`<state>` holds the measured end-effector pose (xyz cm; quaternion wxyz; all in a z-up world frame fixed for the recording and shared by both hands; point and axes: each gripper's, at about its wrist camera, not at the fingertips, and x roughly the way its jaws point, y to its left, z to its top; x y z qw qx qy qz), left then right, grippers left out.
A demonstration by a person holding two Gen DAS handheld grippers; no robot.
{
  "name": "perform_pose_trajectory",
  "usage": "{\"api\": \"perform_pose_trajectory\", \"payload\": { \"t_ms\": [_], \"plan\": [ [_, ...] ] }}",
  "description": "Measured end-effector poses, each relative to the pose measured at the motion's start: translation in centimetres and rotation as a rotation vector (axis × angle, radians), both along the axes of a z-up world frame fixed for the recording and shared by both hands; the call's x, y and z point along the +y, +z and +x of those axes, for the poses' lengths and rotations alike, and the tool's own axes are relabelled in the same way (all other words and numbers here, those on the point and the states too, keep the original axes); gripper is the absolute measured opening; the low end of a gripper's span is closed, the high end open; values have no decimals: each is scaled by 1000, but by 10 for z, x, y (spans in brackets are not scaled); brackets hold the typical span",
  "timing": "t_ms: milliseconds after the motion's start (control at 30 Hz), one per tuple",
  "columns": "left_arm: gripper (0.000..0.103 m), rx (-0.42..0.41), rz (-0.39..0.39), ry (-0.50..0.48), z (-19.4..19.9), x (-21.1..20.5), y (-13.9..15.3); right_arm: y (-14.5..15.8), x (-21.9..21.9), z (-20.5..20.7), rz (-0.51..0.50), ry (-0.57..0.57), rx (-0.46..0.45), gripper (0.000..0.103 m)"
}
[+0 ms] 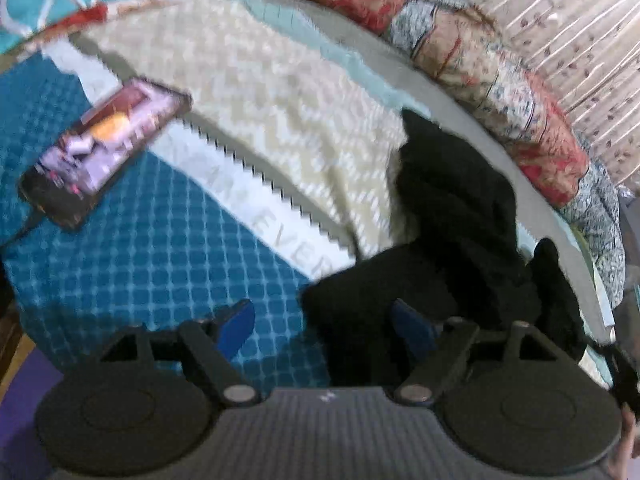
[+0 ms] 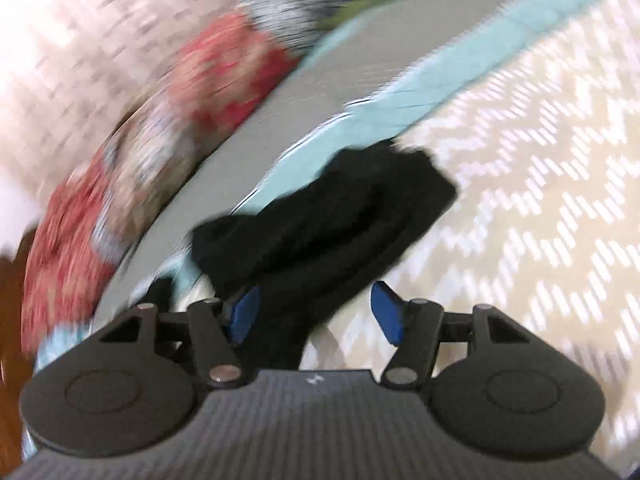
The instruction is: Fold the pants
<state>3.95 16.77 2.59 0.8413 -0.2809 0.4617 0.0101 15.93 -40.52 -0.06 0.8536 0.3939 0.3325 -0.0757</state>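
The black pants (image 1: 460, 220) lie bunched on the bed, across a cream zigzag blanket (image 1: 280, 92) and a teal checked cover (image 1: 140, 260). My left gripper (image 1: 324, 328) is open just above their near edge; its right blue pad (image 1: 412, 328) is over the black cloth and its left pad (image 1: 236, 328) over the teal cover. In the blurred right wrist view another part of the pants (image 2: 328, 220) lies folded in a thick roll. My right gripper (image 2: 316, 312) stands open, and black cloth runs down between its pads without being pinched.
A dark flat device with a lit purple screen (image 1: 104, 152) lies on the bed at the left. A floral quilt or pillow roll (image 1: 500, 92) lines the far side of the bed, with a patterned curtain (image 1: 580, 40) behind it. A pale blue sheet edge (image 2: 420, 92) borders the blanket.
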Motion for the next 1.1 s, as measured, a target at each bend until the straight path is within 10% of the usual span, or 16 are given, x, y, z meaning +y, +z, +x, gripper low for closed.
{"api": "perform_pose_trajectory", "payload": {
  "t_ms": [67,100,167,233,533,733,867,1000,1100],
  "plan": [
    [77,24,-18,-11,3,-4,-10,-9,-7,19,52,-18,6,49],
    [74,18,-9,-20,3,-7,-12,-12,-10,26,70,-31,23,17],
    [39,5,2,-66,9,-17,-14,-4,-5,30,69,-49,40,10],
    [20,8,-35,-99,14,-23,-14,26,-10,21,-11,-63,-35,10],
    [15,-207,-87,-60,-4,7,56,184,-93,-53,-404,-419,-269,8],
    [17,-109,-43,-61,-24,4,47,177,-117,-116,-575,-566,-138,12],
    [19,7,-50,-94,-39,4,24,142,-120,-149,-596,-556,-7,43],
    [20,-69,39,-45,-50,26,39,143,-106,-167,-614,-637,-44,45],
    [20,-115,85,-12,-38,38,47,156,-87,-135,-617,-450,-107,45]
  ]
}}
